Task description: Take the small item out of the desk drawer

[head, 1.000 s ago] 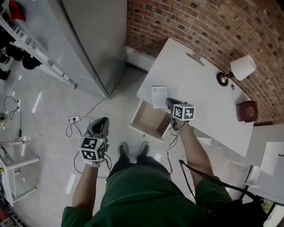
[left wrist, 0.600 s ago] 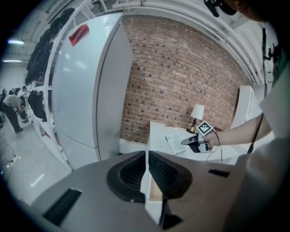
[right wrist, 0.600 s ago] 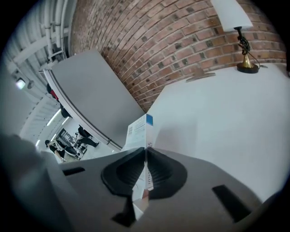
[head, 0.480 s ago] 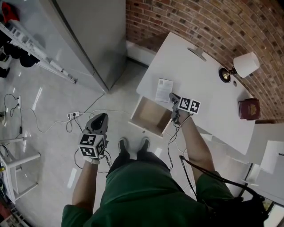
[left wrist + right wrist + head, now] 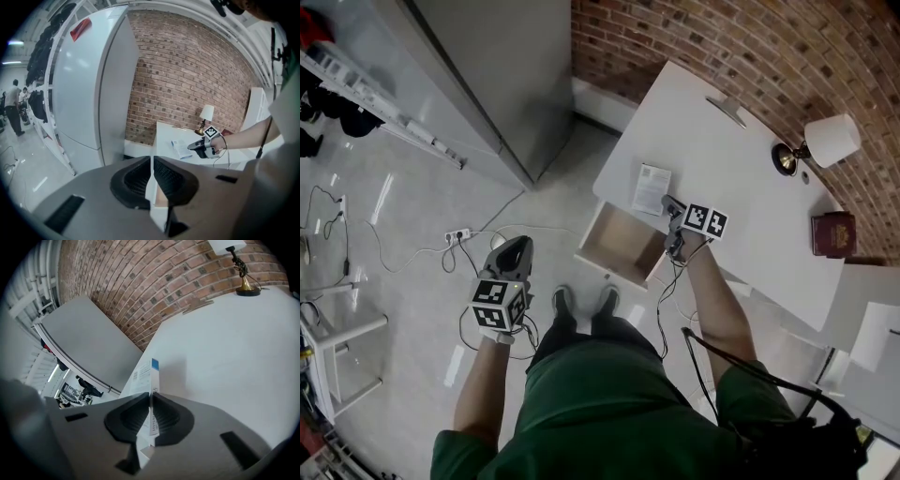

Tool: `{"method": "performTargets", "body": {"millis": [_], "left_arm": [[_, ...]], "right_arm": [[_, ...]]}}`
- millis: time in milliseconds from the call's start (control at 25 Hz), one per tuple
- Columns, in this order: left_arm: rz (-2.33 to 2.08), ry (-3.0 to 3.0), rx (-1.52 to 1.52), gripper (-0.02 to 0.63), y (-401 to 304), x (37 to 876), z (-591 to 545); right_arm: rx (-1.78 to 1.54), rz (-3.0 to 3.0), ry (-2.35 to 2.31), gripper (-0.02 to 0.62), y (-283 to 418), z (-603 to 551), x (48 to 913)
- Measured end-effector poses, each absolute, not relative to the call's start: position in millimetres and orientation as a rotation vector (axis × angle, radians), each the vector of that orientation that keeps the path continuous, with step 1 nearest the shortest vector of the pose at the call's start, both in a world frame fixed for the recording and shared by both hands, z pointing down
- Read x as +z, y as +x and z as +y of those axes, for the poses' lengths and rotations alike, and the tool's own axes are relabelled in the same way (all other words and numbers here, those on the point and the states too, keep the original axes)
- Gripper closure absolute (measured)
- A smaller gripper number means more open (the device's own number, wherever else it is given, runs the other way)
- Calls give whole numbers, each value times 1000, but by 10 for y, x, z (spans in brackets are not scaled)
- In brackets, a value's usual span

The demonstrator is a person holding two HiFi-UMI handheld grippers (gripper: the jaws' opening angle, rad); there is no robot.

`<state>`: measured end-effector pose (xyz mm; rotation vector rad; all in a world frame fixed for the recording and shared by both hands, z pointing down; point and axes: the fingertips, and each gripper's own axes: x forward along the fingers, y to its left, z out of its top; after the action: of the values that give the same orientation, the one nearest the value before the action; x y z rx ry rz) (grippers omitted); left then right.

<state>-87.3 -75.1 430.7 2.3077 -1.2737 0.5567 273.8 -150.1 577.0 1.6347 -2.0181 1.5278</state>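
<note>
Setting the small white box (image 5: pixel 652 188) down on the desk (image 5: pixel 750 178) is the step in hand, I judge. The box lies at the desk's near left edge, just on the far side of the open drawer (image 5: pixel 617 246), which looks empty. The right gripper (image 5: pixel 668 202) is clamped on the box's near end, and its jaws have just been opening a little, with the box between them. To do this well, let the box rest flat before the pads part fully, then draw straight back. The left gripper (image 5: pixel 516 246) hangs over the floor, jaws together on nothing.
</note>
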Motion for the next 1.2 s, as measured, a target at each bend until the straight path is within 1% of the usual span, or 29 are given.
{"method": "performTargets", "body": {"millis": [360,520,600,680,1200], "left_arm": [[-1271,2310,561,592,-839,4365,-841],[-1260,2312,568,592,-828,4381,-853],[-1253,2314,570,592,-830,4390,-844],[-1248,2317,570,592,-829,4393,-833],[-1232,2357,551,592,-803,4289,-738]], "right_arm": [[1538,-1957,1682,563,2814,-1517,5890],[1487,-1930,1708,564,2867,-1506,5900],[1460,-1928,1709,550,2867,-1499,5890],[1443,-1932,1714,538,2868,-1495,5870],[1340,-1979,1818,547,2976,-1391,5539]]}}
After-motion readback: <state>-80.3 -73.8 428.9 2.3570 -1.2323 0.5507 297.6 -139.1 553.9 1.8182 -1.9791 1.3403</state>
